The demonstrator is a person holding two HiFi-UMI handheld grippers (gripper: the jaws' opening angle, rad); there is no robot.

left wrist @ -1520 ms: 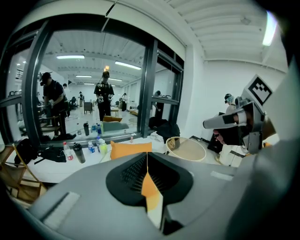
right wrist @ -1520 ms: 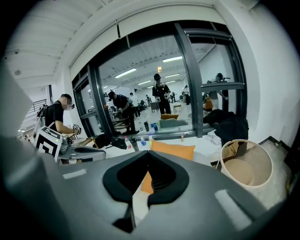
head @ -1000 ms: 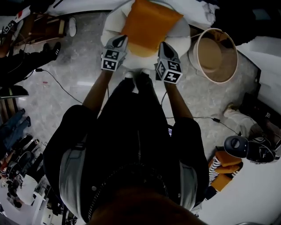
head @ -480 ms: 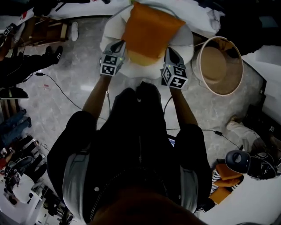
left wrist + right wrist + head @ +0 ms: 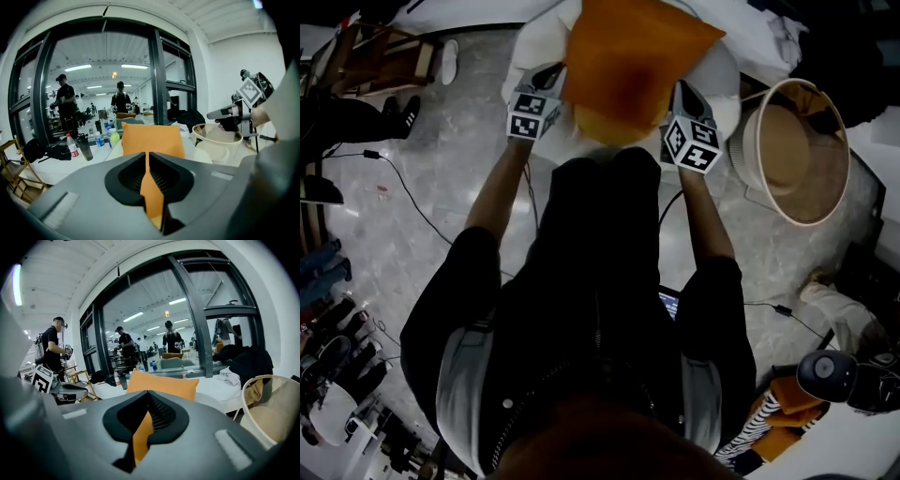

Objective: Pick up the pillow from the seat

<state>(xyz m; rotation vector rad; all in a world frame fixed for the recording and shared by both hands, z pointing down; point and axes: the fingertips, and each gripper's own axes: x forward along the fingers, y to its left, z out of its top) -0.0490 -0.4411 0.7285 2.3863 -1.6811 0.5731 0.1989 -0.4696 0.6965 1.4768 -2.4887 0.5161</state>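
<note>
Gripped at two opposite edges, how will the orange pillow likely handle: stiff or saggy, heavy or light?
Probably soft and compressible: the left gripper and right gripper each shut almost fully on a thin fold of the pillow. Likely light for its size, since two edge pinches appear enough to hold it. Its unsupported middle may sag.

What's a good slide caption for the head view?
Left gripper and right gripper each clamp an edge of the orange pillow over the white seat.
</note>
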